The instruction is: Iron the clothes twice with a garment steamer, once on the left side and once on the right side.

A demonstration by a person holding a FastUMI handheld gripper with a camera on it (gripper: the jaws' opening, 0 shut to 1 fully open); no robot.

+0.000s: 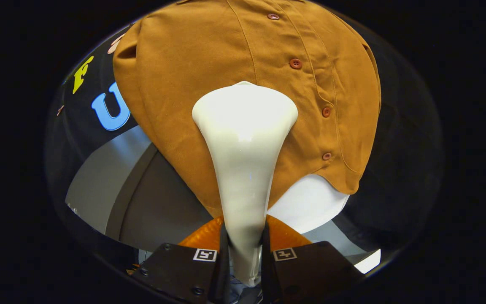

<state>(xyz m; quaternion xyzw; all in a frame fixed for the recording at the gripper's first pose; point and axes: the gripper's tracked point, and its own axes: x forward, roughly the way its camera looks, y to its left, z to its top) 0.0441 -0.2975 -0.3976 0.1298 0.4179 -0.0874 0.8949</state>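
So our gripper (243,249) is clamped tight on the handle of the garment steamer (245,139), both fingers pressing on the narrow stem from either side. From there the steamer runs straight out ahead and flares into a wide cream head, glossy and smooth, and that head sits right up against the shirt (209,84), or at least very near it; we can't see the actual contact face from behind.

The shirt is a mustard-brown button-up hanging in front of the booth wall, fabric looking soft and matte with a few light creases. The steamer head is on the panel just beside the button placket (310,84), which runs down past the head on one side. Below the hem there's a white rounded surface (310,202), and a grey desk (158,211) off to the side.

For this pass we'd reckon: keep the head flat to the cloth, move slow and even along the panel, stay off the buttons, and don't let the grip twist.
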